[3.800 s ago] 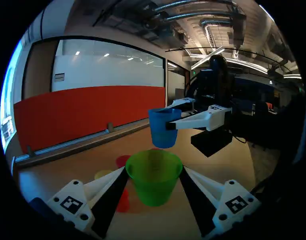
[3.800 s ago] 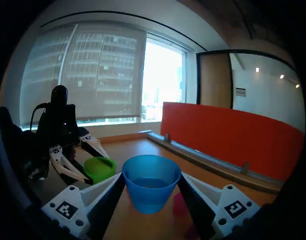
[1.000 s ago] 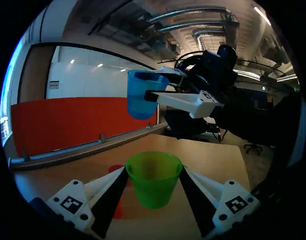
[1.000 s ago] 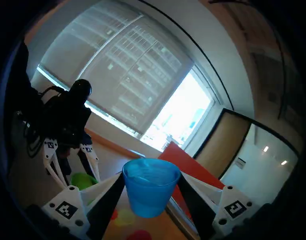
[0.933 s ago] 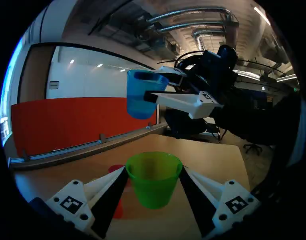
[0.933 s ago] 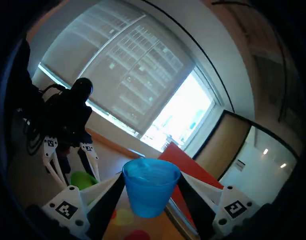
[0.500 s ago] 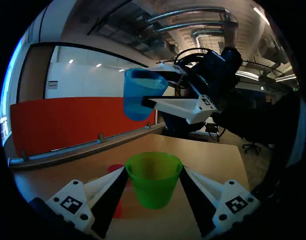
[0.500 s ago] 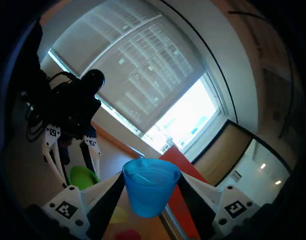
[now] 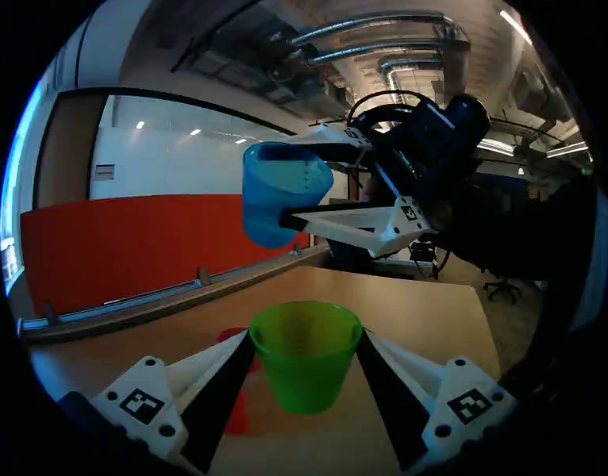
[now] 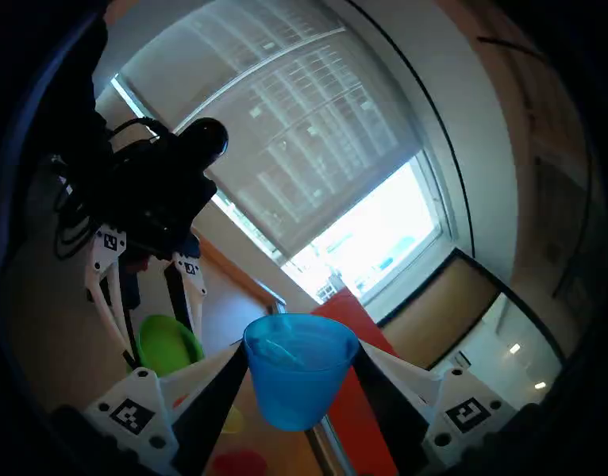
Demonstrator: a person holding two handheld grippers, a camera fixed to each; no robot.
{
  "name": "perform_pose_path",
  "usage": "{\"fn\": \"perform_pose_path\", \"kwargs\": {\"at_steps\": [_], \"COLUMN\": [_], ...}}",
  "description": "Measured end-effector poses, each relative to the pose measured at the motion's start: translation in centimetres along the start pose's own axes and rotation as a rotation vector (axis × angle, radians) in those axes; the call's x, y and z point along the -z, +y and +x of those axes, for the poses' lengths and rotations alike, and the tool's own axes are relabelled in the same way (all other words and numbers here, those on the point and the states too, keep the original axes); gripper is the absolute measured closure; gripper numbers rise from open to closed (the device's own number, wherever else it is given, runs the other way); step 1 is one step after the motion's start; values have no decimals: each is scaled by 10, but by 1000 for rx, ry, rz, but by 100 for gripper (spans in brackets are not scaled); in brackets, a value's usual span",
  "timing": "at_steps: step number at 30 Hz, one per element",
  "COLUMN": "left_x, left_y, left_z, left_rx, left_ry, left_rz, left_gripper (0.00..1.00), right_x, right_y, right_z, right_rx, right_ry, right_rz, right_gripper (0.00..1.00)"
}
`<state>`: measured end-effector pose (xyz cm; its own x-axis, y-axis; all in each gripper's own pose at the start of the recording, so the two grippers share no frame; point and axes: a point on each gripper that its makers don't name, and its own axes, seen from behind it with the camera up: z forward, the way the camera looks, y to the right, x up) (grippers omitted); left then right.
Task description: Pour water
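the window (image 10: 367,238) glares white, the left gripper view is dim, edges bend strongly.

Left gripper (image 9: 304,339), right gripper (image 10: 300,349): white fingers (image 9: 185,373), black inner faces, a square black-white marker (image 9: 141,404) and screws (image 9: 167,430) on each. Black housing (image 9: 443,131), looped black cable (image 9: 383,95) behind.

Colours: green cup (image 9: 305,369); blue cup (image 10: 300,373); red partition (image 9: 145,238); tan table (image 9: 419,309); white left gripper (image 9: 304,343), black-white markers (image 9: 141,404).

upper cup (image 9: 284,194): above, slightly left of lower cup (image 9: 305,365) | lower cup: over table (image 9: 415,309) | contact: apparently none
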<state>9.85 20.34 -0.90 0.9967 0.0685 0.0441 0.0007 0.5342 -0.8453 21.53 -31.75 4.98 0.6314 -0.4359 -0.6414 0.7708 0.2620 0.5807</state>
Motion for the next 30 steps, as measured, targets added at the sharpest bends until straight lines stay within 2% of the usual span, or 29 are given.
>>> {"fn": "perform_pose_path", "kwargs": {"at_steps": [17, 30], "left_x": [-6, -8], "left_y": [-10, -11], "left_z": [2, 6], "left_rx": [-7, -16], "left_ry": [7, 13], "left_rz": [13, 14], "left_gripper": [12, 12], "right_x": [-4, -6], "right_y": [1, 2], "right_z": [-7, -8], "right_rx": [106, 191], "right_ry": [-12, -24], "right_rz": [-4, -6], "right_gripper": [7, 7]}}
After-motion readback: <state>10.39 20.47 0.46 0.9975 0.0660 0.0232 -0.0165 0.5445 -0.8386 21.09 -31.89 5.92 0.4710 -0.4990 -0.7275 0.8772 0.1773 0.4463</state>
